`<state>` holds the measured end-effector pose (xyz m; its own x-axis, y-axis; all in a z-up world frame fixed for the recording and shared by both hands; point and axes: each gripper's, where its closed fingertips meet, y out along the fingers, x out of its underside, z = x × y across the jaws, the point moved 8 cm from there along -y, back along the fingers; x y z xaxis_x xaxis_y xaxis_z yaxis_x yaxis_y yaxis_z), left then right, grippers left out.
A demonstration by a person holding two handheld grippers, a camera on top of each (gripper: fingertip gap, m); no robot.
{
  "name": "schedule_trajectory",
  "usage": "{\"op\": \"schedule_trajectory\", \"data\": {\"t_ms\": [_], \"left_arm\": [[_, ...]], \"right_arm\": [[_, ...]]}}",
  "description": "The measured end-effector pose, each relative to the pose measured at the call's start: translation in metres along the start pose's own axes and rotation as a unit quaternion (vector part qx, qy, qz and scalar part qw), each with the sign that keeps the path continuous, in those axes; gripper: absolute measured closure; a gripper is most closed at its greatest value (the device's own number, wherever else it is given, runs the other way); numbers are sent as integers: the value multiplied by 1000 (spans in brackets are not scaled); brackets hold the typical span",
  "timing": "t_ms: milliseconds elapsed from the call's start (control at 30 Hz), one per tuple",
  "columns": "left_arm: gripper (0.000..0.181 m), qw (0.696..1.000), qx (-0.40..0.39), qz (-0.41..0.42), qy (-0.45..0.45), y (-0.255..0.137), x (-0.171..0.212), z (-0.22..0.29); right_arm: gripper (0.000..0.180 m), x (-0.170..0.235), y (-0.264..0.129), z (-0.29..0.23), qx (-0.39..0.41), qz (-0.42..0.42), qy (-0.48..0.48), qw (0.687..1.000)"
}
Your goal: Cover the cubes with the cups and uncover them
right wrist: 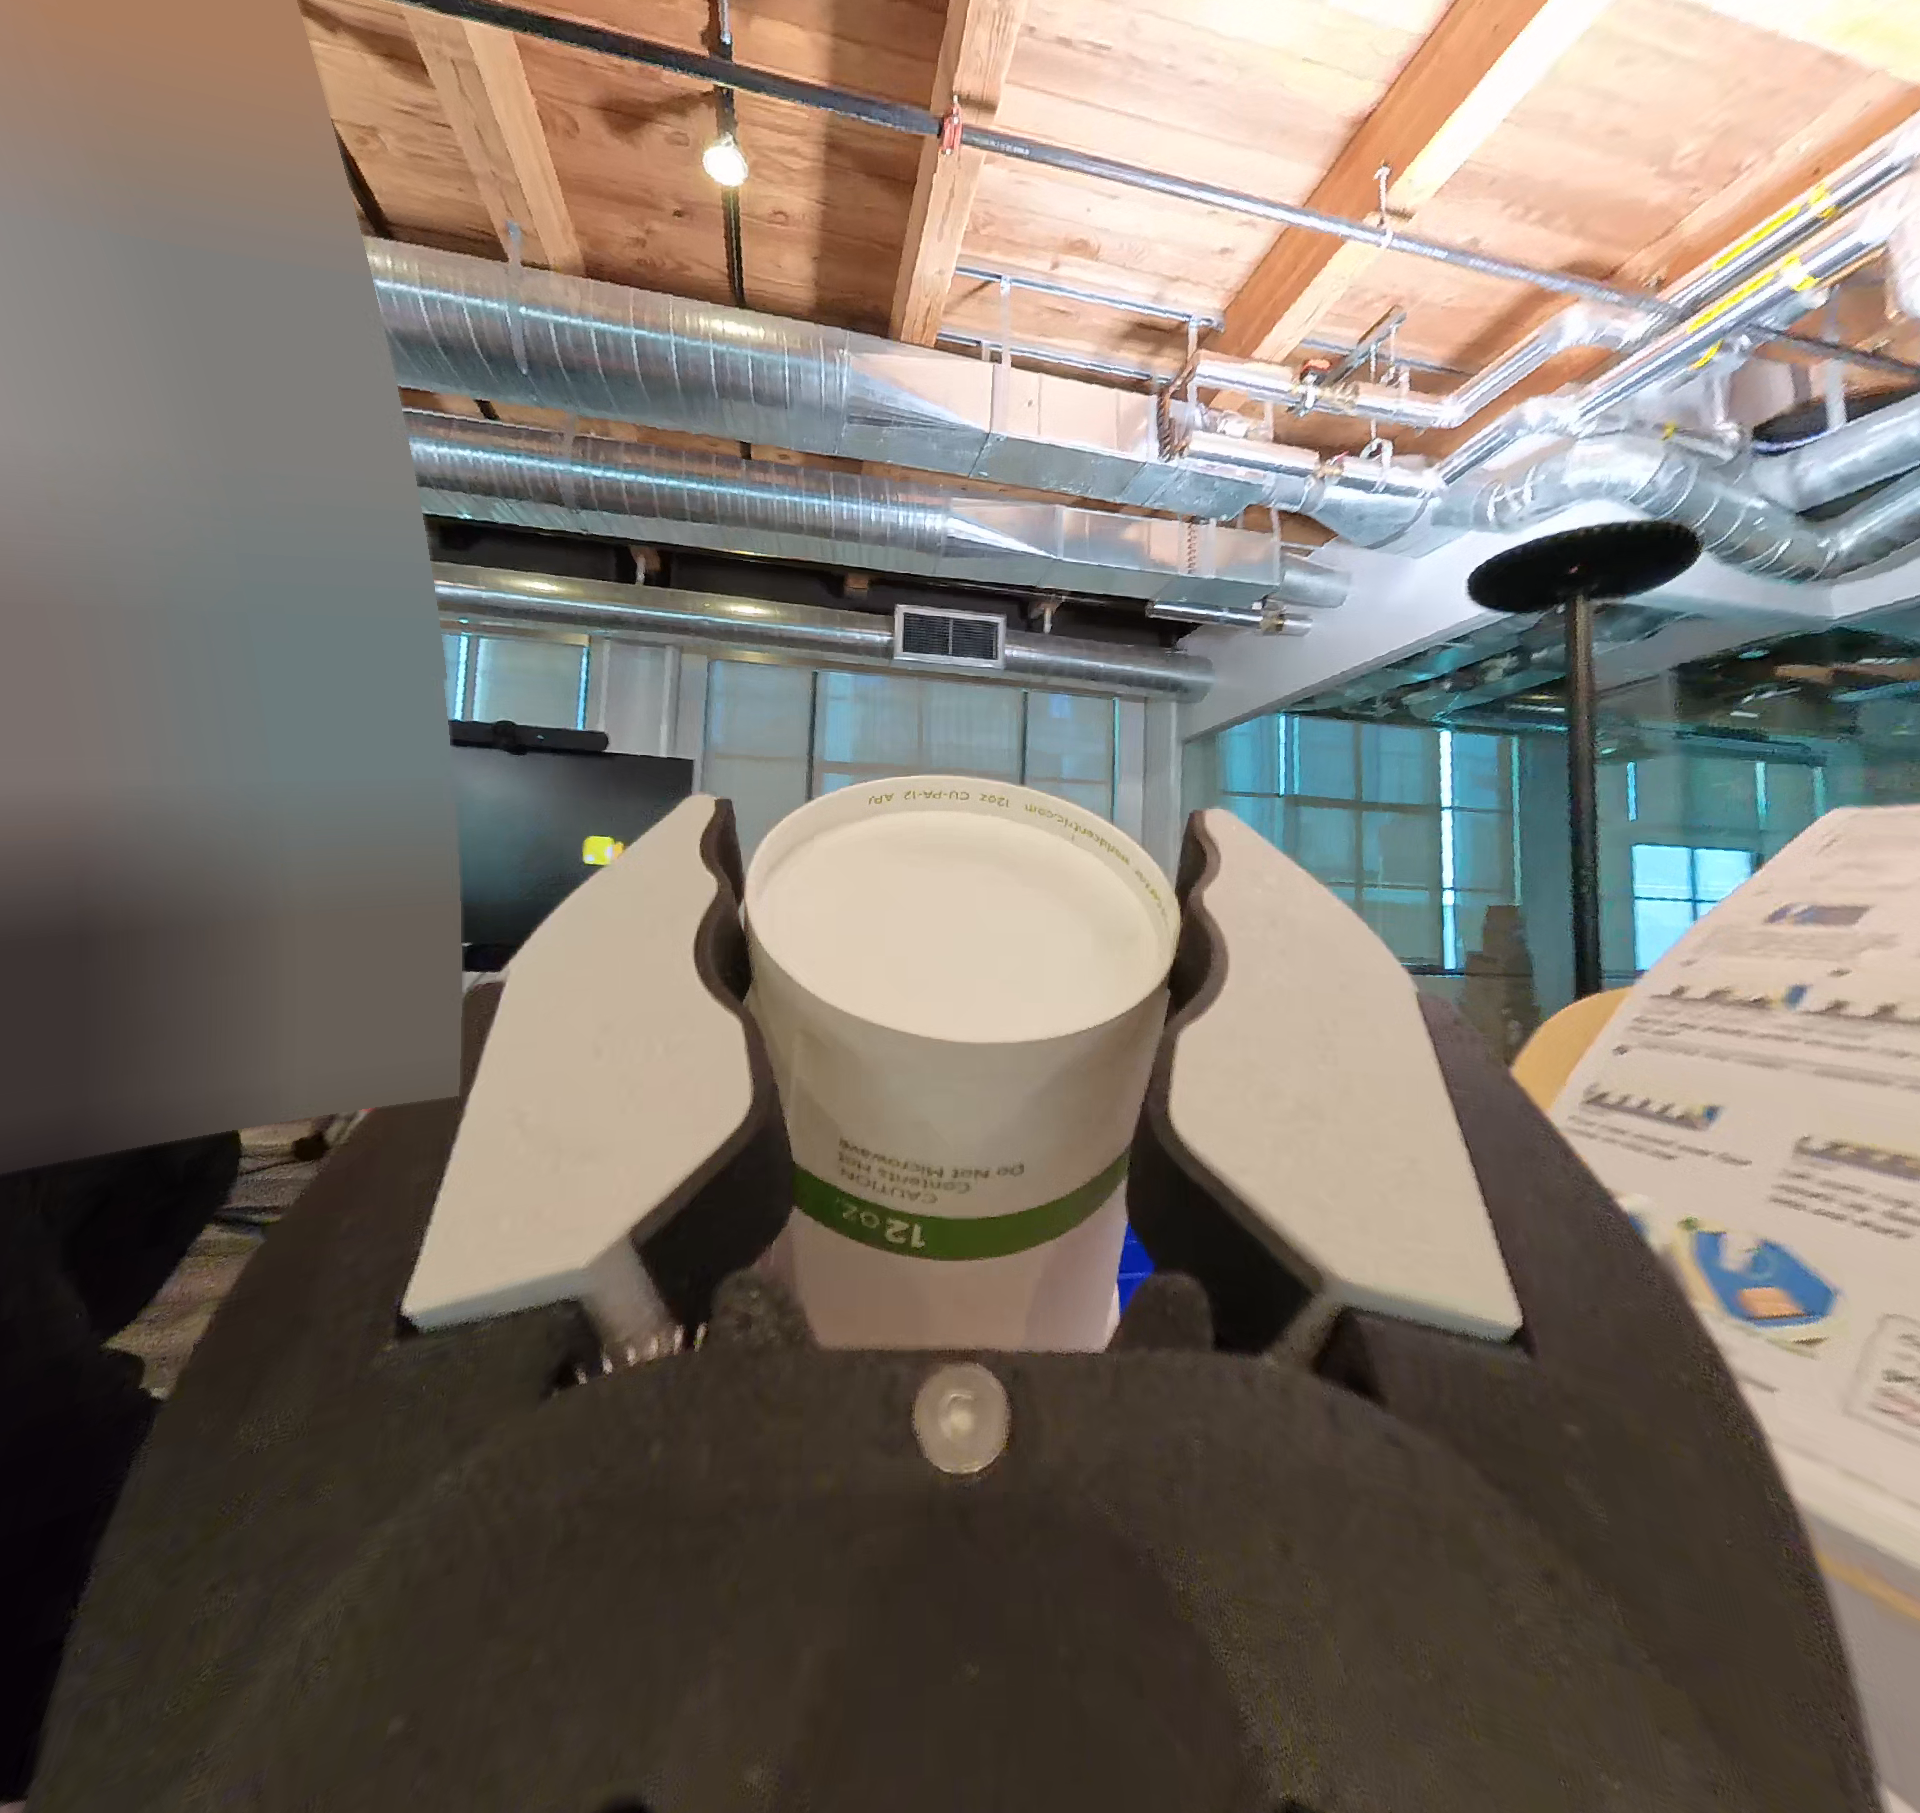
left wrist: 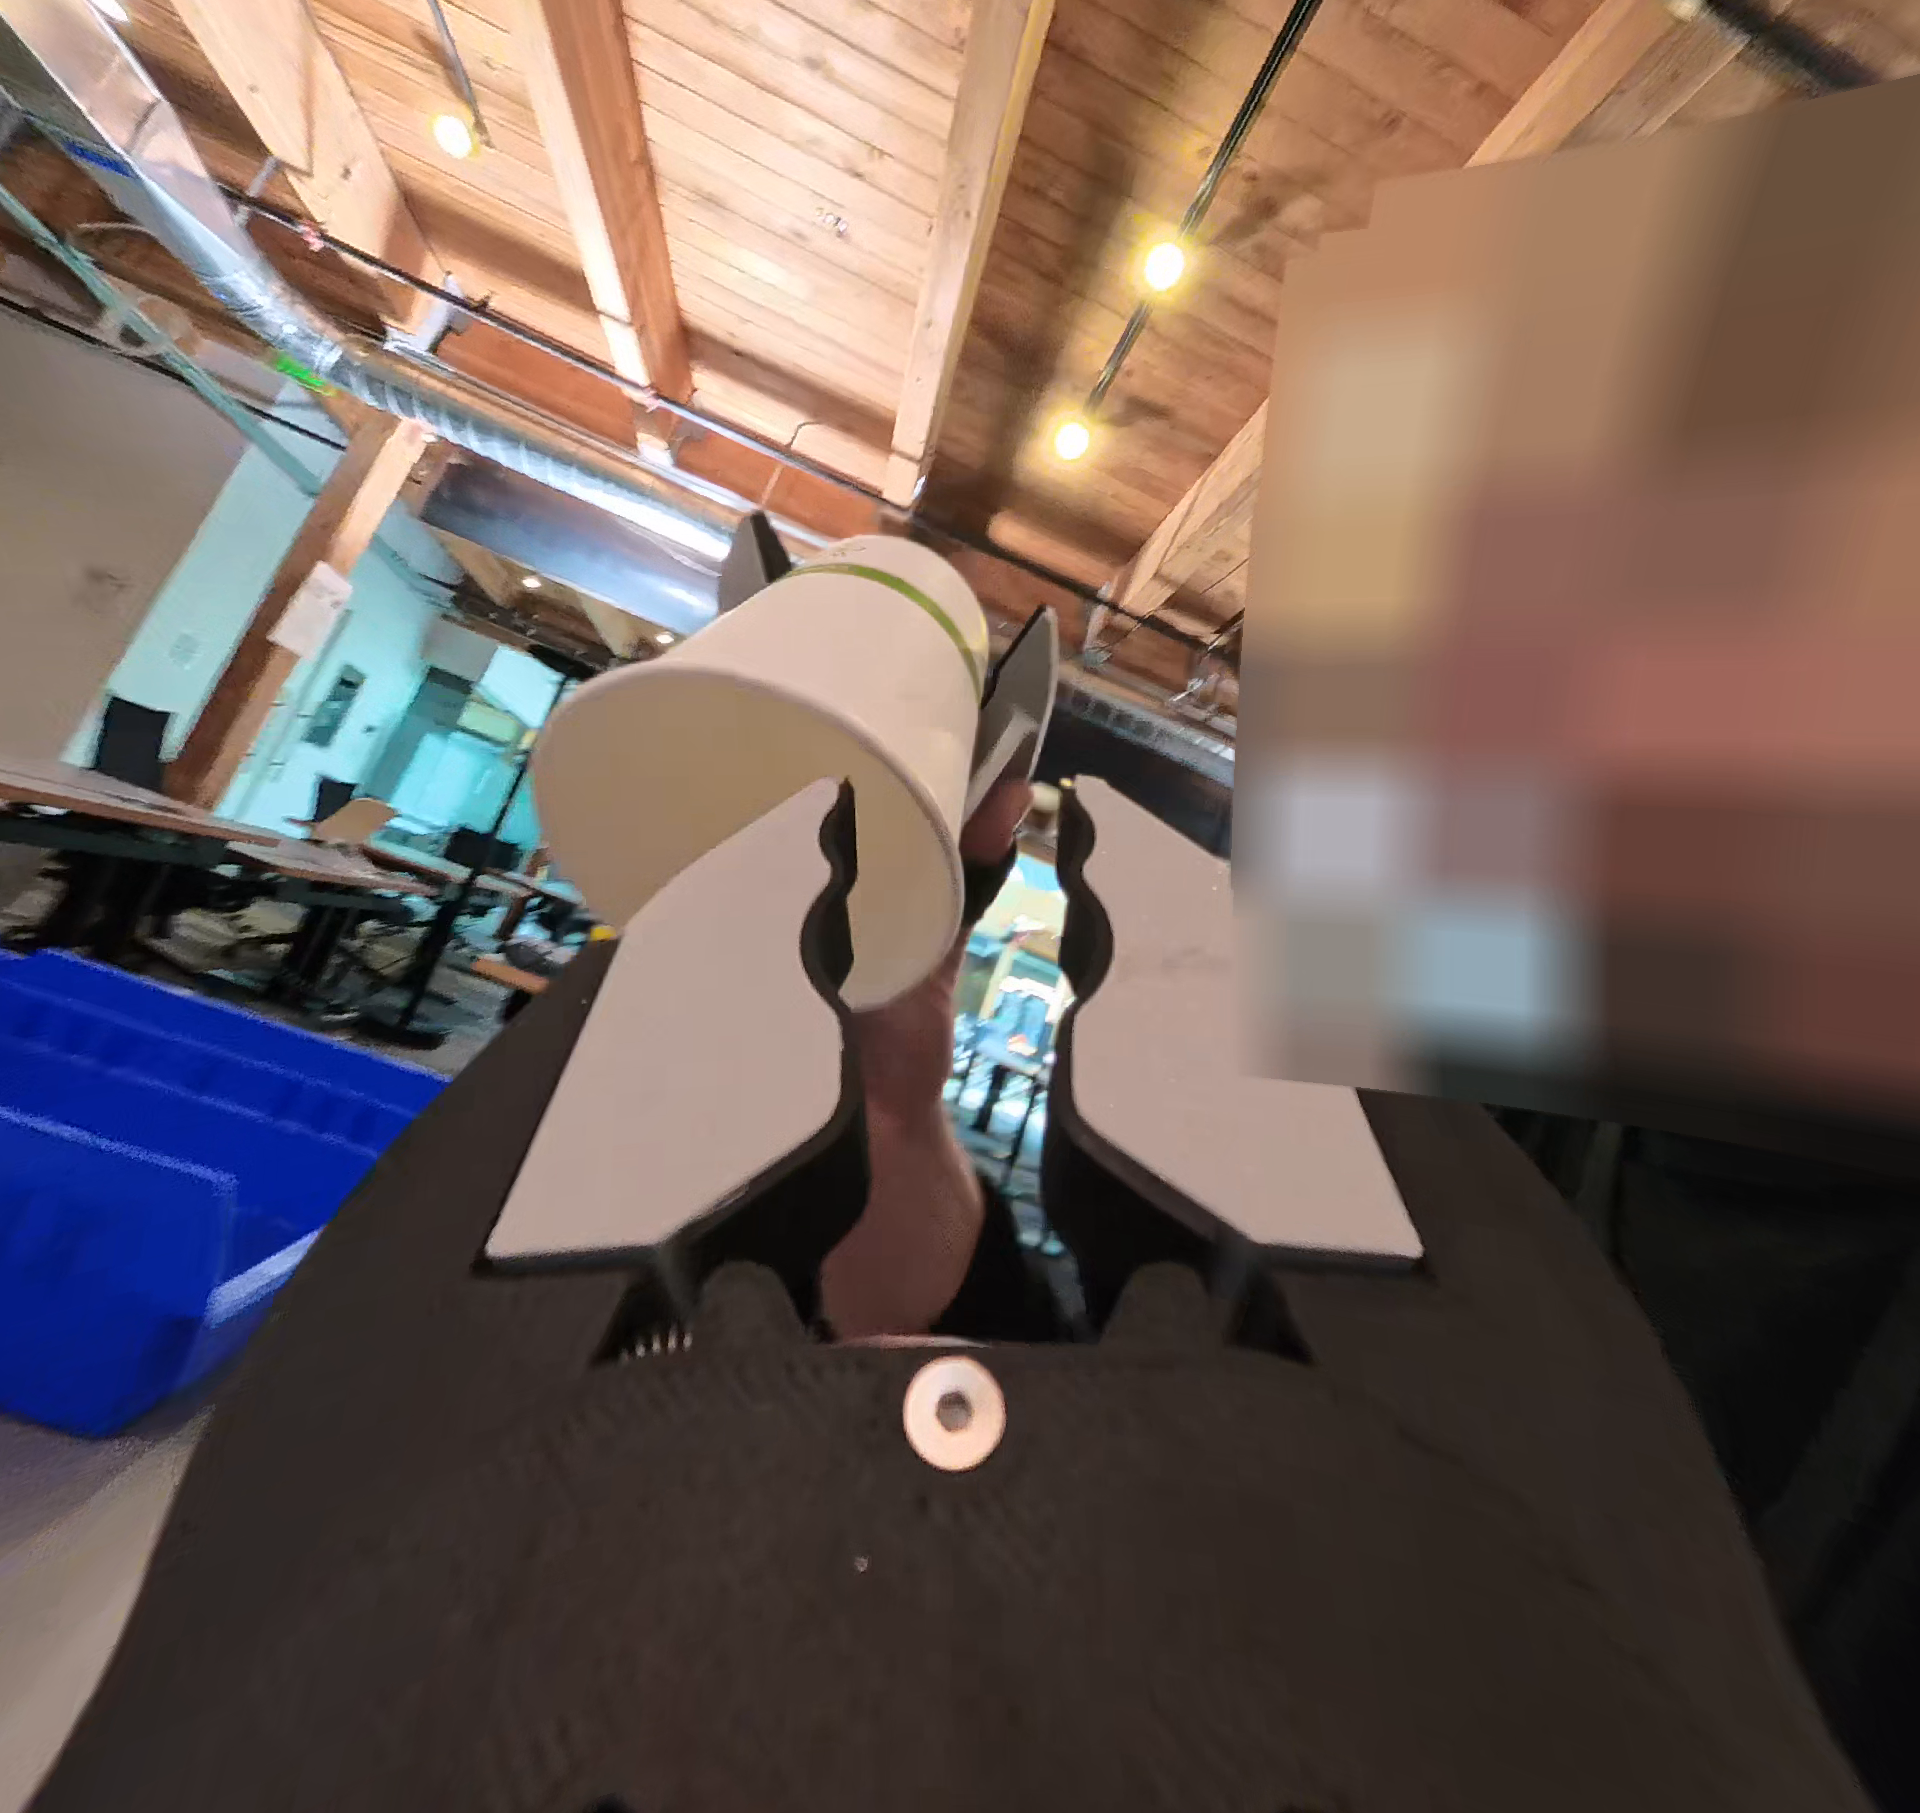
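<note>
Both views tilt up toward the wooden ceiling, and no cube shows in either. My right gripper (right wrist: 956, 818) is shut on a white paper cup (right wrist: 956, 984) with a green band. It grips the cup's side near the closed base, and the base faces away from the camera. In the left wrist view the same cup (left wrist: 790, 724) hangs in the air with its open mouth facing down-left, held by the right gripper (left wrist: 899, 568). My left gripper (left wrist: 961, 797) is open and empty just in front of the cup. Its left finger (left wrist: 707, 984) overlaps the cup's rim.
A blue plastic bin (left wrist: 104, 1192) sits low on the left beside a pale table surface (left wrist: 62, 1555). A person's forearm (left wrist: 914, 1161) shows between my left fingers. A printed sheet (right wrist: 1766, 1088), a black floor lamp (right wrist: 1579, 724) and a dark monitor (right wrist: 561, 828) stand behind.
</note>
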<state>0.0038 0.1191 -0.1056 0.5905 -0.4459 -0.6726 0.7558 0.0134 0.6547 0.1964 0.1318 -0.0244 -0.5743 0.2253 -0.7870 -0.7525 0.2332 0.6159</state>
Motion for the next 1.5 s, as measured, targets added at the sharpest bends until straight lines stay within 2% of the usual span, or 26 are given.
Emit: {"op": "schedule_trajectory", "data": {"t_ms": [33,133,233,333,667,800,933,1000,1300,1400,1500], "left_arm": [[149,1000,-11,-15,22,-2,-2,3],[181,995,-24,-41,87,-12,-14,17],[181,987,-55,-71,137,-22,-23,25],[181,971,-101,-111,184,-28,-27,28],[181,950,-137,-145,240,-26,-28,36],[181,946,-142,-155,245,-24,-24,36],[181,944,-145,-156,252,-23,-23,36],[181,941,-149,-161,257,-23,-23,36],[181,935,-162,-162,271,-32,-26,38],[181,925,-183,-164,291,-41,-39,45],[181,901,-230,-159,331,-60,-62,56]], "right_arm": [[99,-12,-6,1,5,-3,-12,1000],[99,-43,-33,2,37,-46,-70,996],[99,-57,-67,2,80,-106,-105,986],[98,-53,-101,0,123,-162,-114,972],[98,21,-192,7,216,-277,-90,932],[98,55,-206,10,212,-317,-80,921],[98,93,-217,8,212,-386,-79,895],[98,98,-217,7,217,-398,-92,887],[97,97,-217,6,217,-391,-94,890],[82,77,-216,-1,222,-349,-118,903],[85,55,-227,-3,244,-323,-159,900]]}}
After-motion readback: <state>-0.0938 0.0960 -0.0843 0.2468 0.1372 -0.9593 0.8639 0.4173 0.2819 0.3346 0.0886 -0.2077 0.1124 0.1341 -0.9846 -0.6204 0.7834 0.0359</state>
